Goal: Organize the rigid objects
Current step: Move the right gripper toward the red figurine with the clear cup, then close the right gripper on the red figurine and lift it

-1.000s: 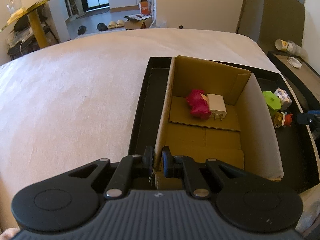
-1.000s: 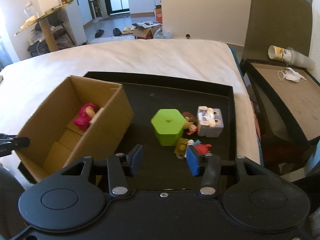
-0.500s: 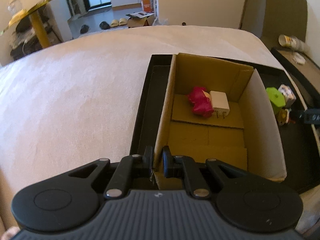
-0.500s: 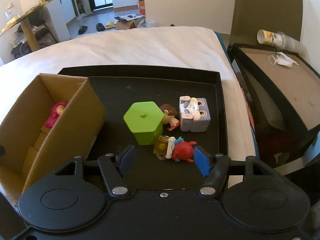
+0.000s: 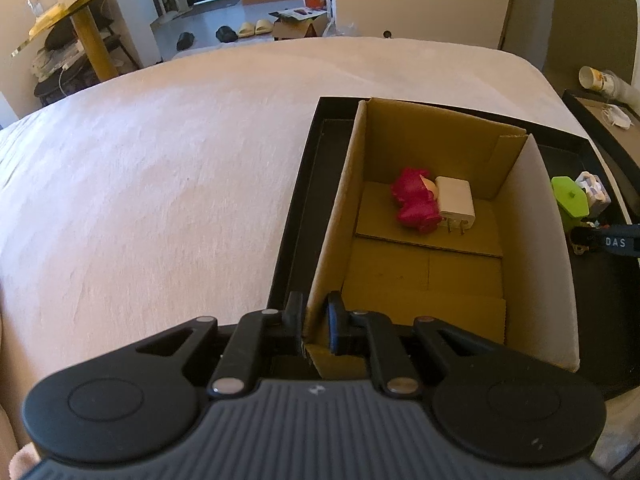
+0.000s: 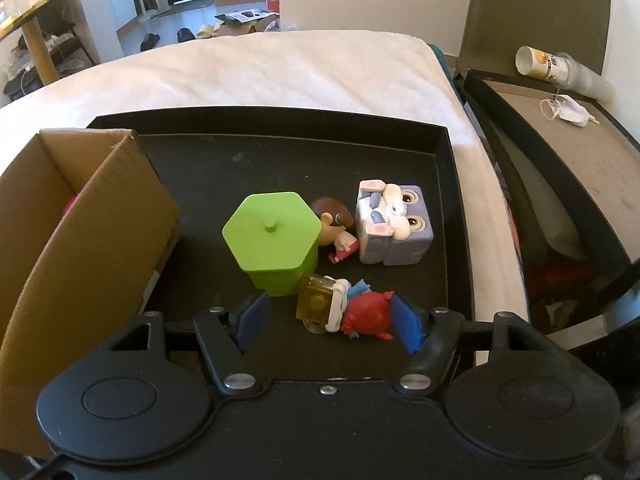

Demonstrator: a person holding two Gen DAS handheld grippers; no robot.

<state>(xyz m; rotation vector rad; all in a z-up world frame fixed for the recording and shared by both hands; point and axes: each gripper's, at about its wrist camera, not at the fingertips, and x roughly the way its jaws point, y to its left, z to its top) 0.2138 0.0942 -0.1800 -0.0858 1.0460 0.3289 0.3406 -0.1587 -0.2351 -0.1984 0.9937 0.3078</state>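
- Left gripper (image 5: 315, 322) clamped on the near corner wall of the cardboard box (image 5: 536, 240); pink toy (image 5: 414, 200) and white charger (image 5: 455, 203) lie inside, touching.
- Right gripper (image 6: 328, 322), jaws just opening, pads apart around the red figure (image 6: 366, 316); contact unclear.
- Green hexagonal container (image 6: 274, 236) hides part of the brown-haired figure (image 6: 334, 222).
- Box cut off at the right view's left edge.
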